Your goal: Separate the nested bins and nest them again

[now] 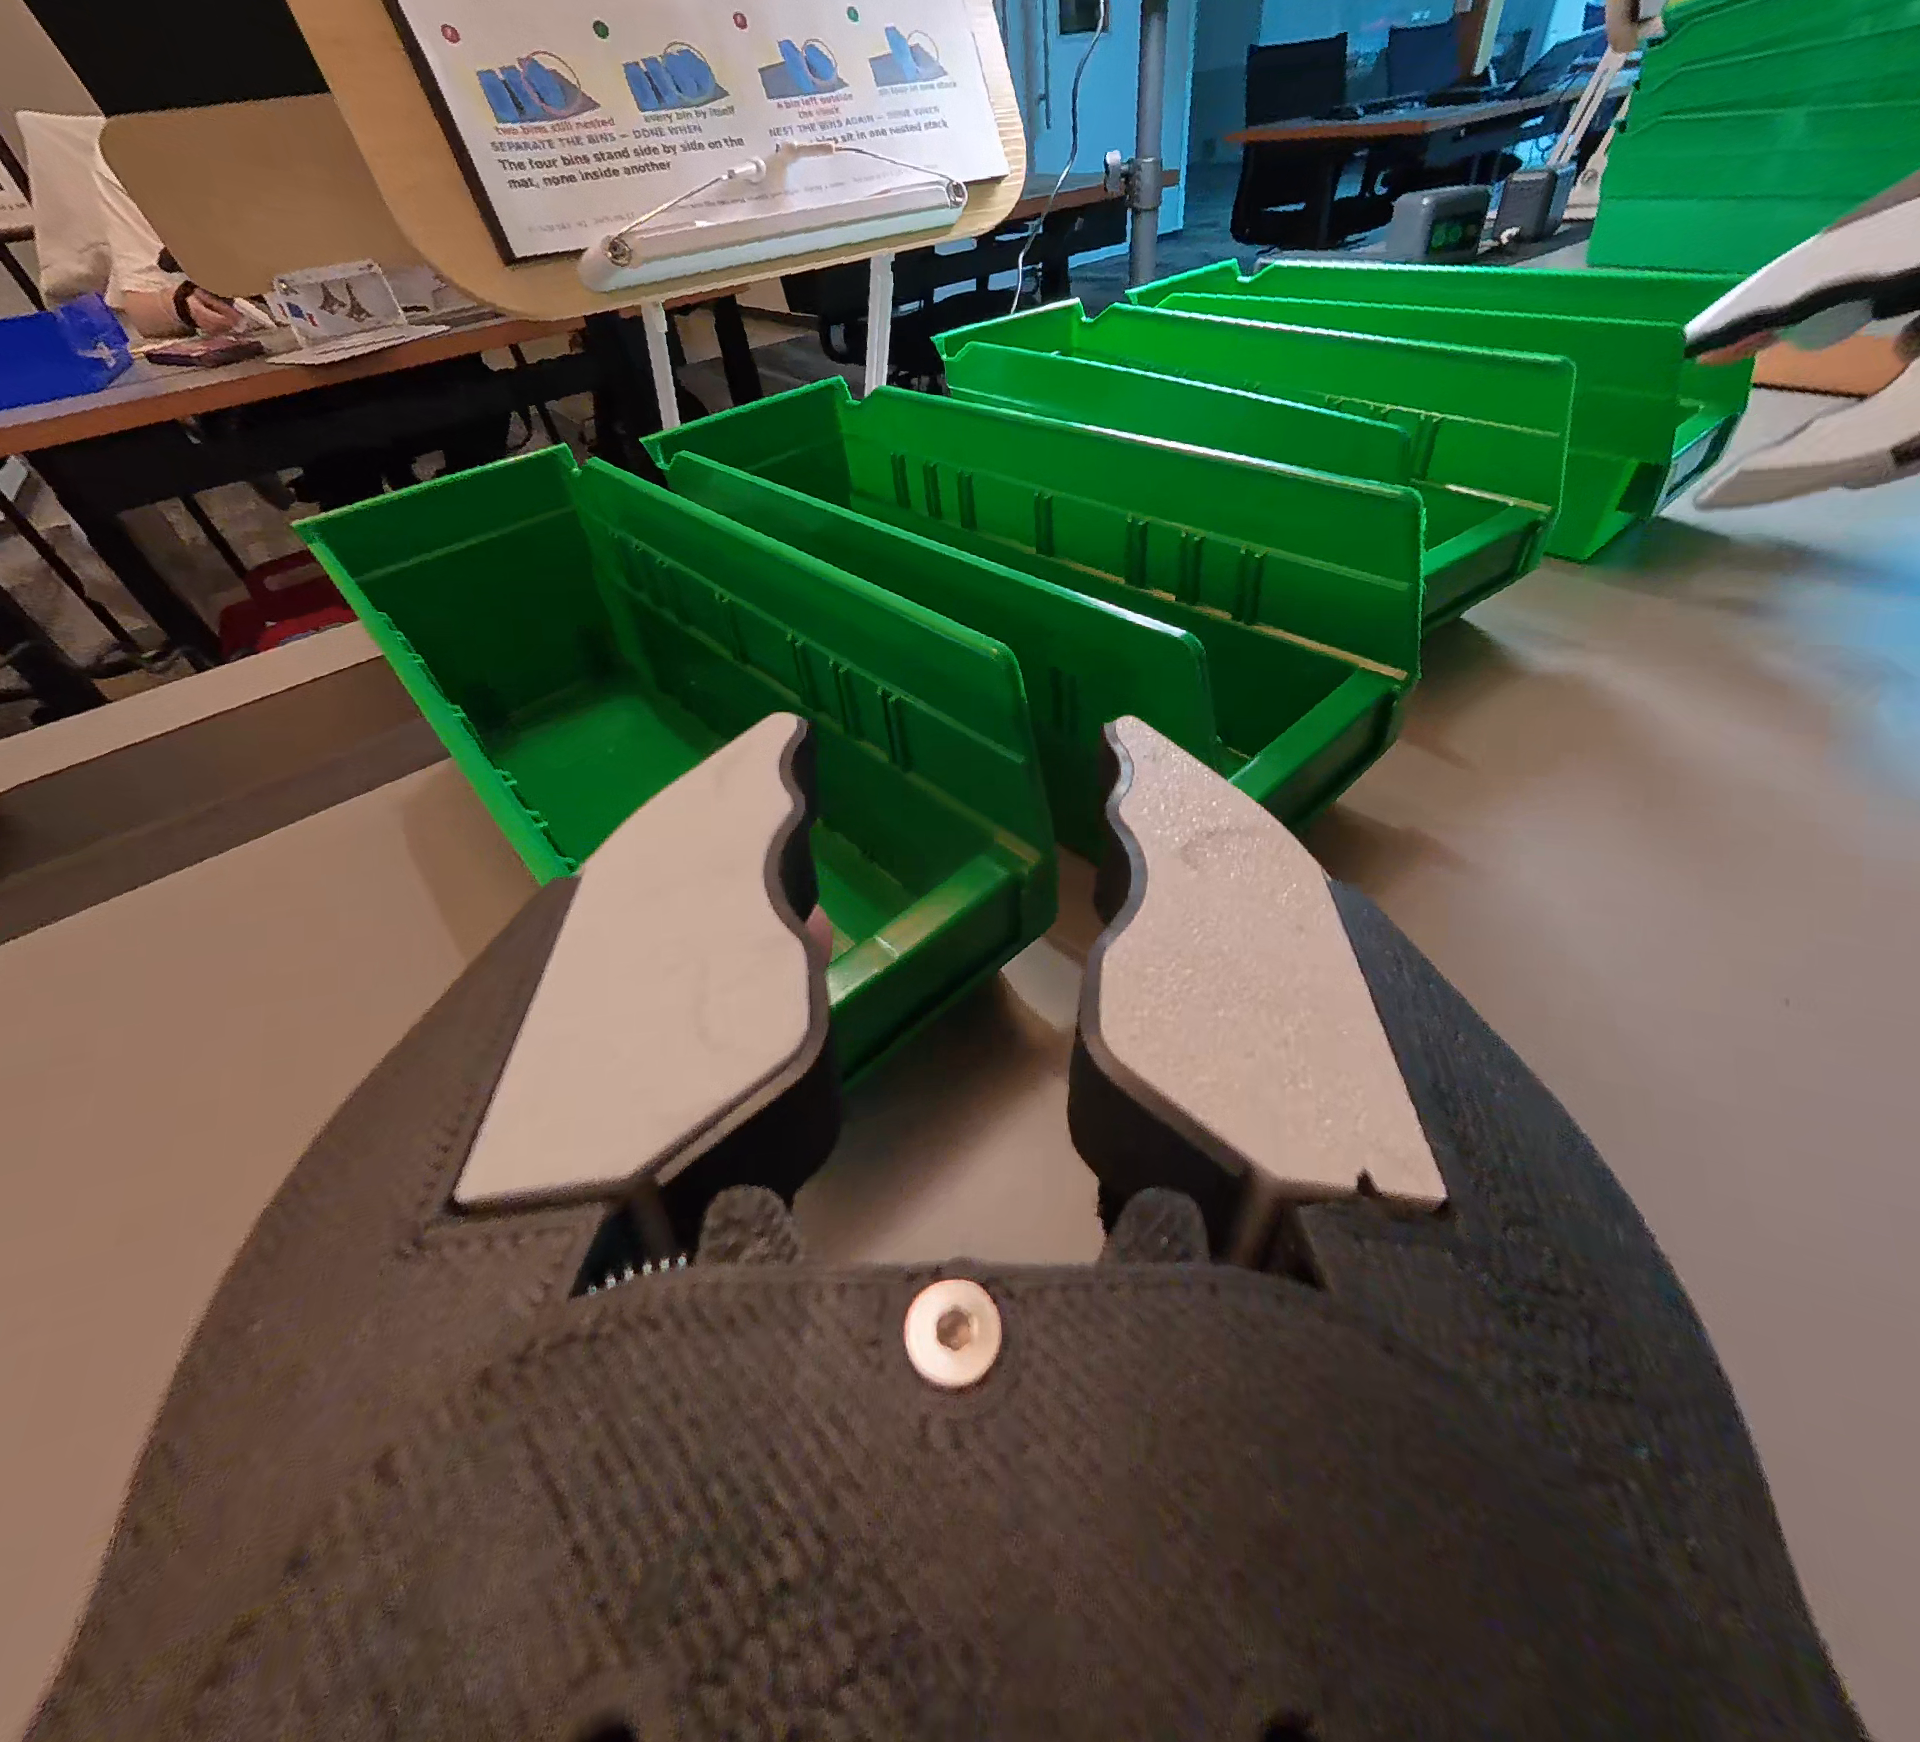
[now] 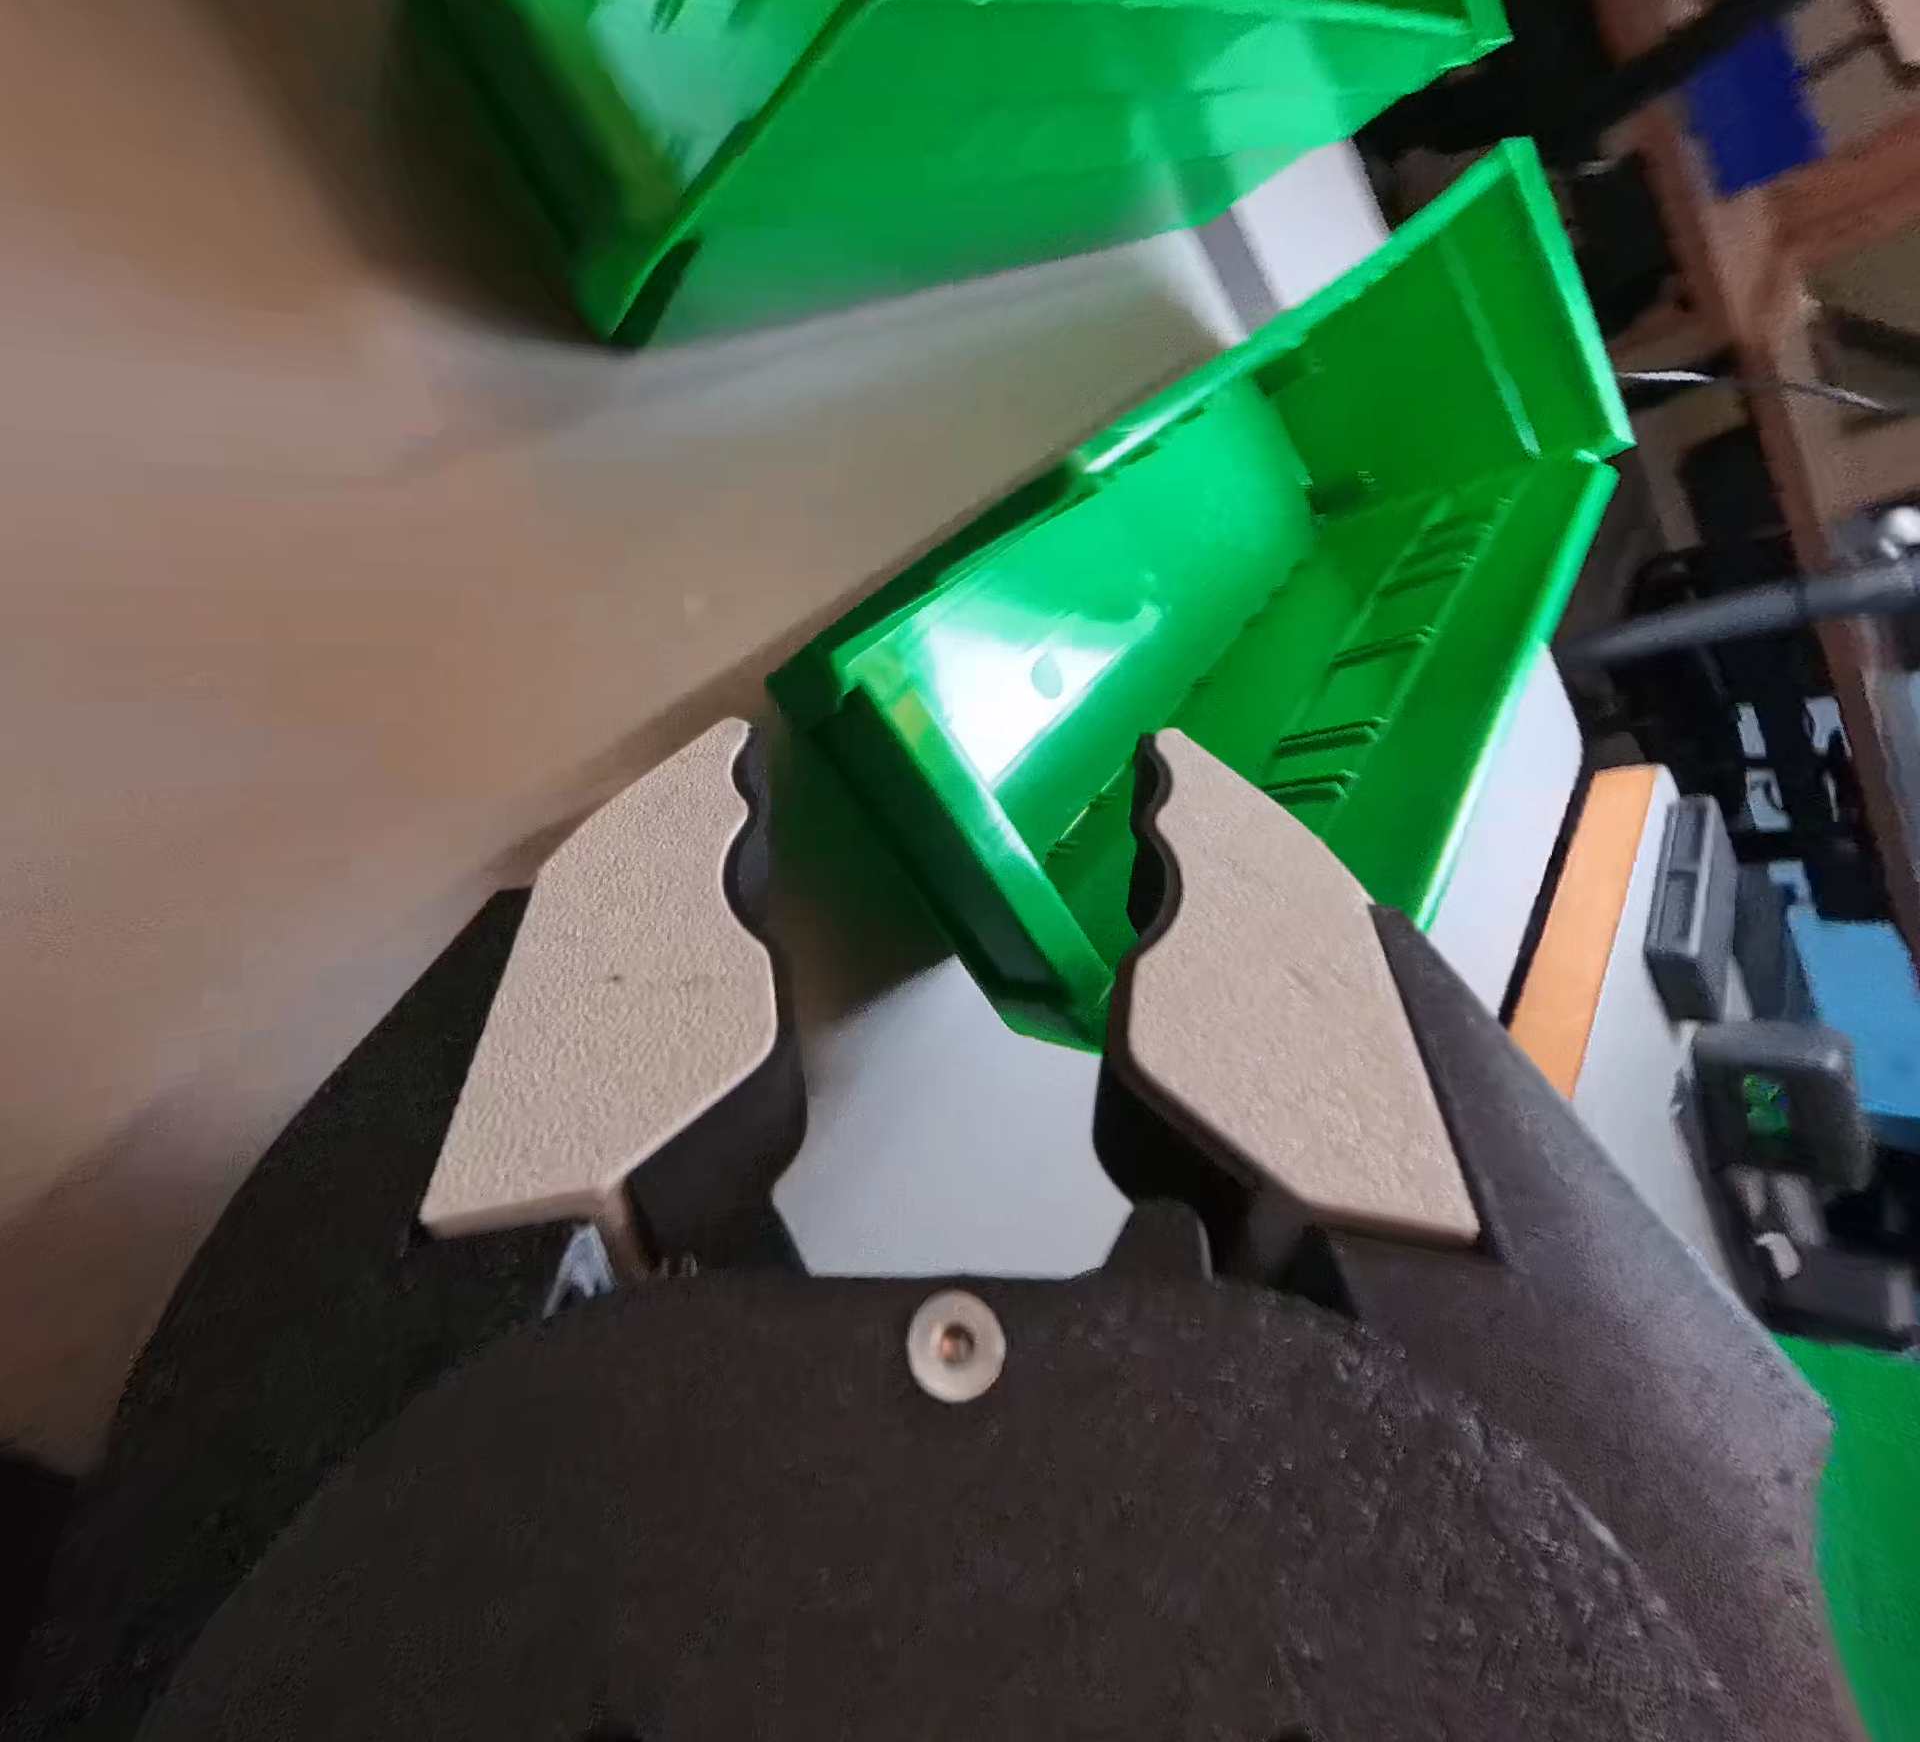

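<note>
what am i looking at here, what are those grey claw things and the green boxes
The grey claws are two-finger grippers that a person holds, one in each hand, each with a camera looking along its fingers. One picture is from the left gripper, the other from the right gripper. Both are open and hold nothing. Green bins stand side by side on a table. The left gripper is at the end of the nearest bin; the right one is close to another bin. Behind stands an instruction sheet.

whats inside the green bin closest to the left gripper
Nothing shows inside the nearest green bin: a bare green floor and ribbed walls. The left gripper, open, covers its near front corner, so that part of the floor is hidden.
</note>
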A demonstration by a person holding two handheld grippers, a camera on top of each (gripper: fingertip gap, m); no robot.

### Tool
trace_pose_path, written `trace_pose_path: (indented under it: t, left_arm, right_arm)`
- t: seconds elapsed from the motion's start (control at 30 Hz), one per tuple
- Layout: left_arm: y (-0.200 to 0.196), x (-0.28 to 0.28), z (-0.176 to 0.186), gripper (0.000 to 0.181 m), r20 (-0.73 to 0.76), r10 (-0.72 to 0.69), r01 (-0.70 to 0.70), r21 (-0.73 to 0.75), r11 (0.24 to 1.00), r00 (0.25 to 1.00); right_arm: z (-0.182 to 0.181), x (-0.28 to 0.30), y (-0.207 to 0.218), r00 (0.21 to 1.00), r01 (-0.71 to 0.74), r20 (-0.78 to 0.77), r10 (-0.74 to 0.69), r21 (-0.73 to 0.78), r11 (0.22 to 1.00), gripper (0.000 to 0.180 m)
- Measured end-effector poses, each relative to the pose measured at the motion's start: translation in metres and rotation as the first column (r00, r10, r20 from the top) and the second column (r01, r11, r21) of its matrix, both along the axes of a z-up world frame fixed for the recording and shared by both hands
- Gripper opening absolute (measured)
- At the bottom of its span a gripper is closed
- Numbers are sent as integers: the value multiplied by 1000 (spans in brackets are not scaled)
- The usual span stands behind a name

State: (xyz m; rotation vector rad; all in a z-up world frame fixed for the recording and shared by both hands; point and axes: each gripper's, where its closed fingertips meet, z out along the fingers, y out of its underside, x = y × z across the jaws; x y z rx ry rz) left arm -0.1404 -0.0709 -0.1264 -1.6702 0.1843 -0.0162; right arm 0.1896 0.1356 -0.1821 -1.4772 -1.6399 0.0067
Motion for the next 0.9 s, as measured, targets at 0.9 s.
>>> trace_pose_path:
  t: [0.9]
  left_arm:
    - [-5, 0, 9, 46, -4, -2, 2, 28, 1000, 1000]
  right_arm:
    - [63, 10, 1, 871, -176, 468, 146, 21, 984, 27]
